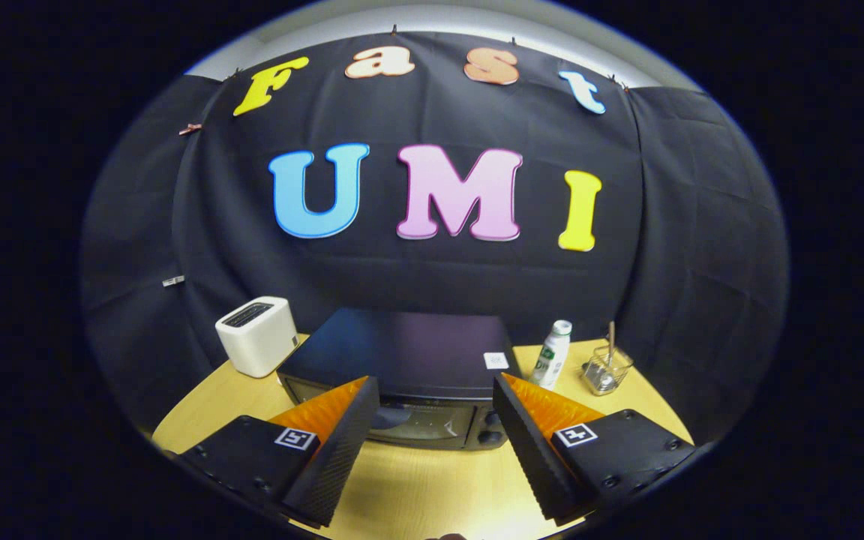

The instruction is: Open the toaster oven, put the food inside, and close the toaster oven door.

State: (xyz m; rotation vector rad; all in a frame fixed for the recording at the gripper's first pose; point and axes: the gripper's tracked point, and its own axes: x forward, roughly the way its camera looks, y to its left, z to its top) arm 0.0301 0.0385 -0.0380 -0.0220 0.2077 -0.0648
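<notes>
A black toaster oven (402, 352) stands on the wooden table (417, 487), just ahead of my fingers. I look down on its flat top; its glass door (421, 421) faces me and looks shut, with dark knobs (490, 435) at its right end. My gripper (432, 397) is open, its two black ribbed fingers (342, 442) spread wide on either side of the oven's front, with nothing between them. The fingertips hover above and short of the door, not touching it.
A white slot toaster (256, 334) sits to the left of the oven. To the right stand a white bottle with a green label (552, 354) and a small clear glass holder with a stick in it (607, 367). Black cloth closes off the back.
</notes>
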